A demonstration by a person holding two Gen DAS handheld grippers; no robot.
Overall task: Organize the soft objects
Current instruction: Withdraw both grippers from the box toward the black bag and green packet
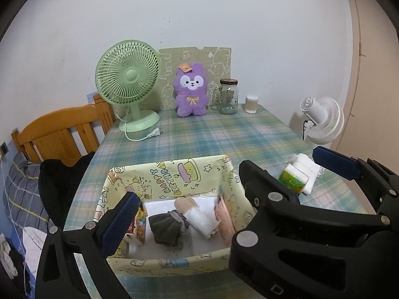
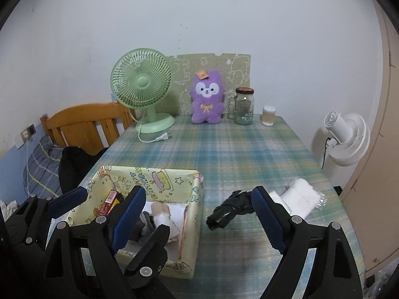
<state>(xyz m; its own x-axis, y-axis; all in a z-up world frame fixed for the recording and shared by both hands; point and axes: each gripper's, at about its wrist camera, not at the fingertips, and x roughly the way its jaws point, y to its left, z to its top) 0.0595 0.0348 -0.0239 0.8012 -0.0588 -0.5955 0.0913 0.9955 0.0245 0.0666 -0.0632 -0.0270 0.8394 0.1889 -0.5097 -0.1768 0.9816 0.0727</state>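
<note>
A plaid-clothed table (image 2: 249, 149) stood against a pale wall, with a wooden headboard (image 2: 82, 122) at far left. Along the back, left to right, stood a green fan (image 2: 142, 84), a purple plush (image 2: 206, 97), a glass jar (image 2: 244, 107) and a tub of cotton swabs (image 2: 268, 115).

Near the front left sat the yellow cartoon-print box (image 1: 174, 177), already holding a grey cloth (image 1: 167, 226), a white roll (image 1: 202, 220) and some flat packets. The left gripper (image 1: 224, 191) hung over it, jaws wide and empty. Right of the box, a crumpled black bundle (image 2: 229, 208) lay on the cloth, apart from the box wall. The right gripper (image 2: 199, 214) hovered above it, jaws spread with nothing pressed between the pads. Farther right lay a wrapped pack of white pads (image 2: 299, 196).

The black bundle looked limp and slick. A pinch on one loose fold would probably let it unfurl and trail, and it might catch on the box rim. The two grippers sat close together, so a hurried reach toward the box could knock them against each other.
</note>
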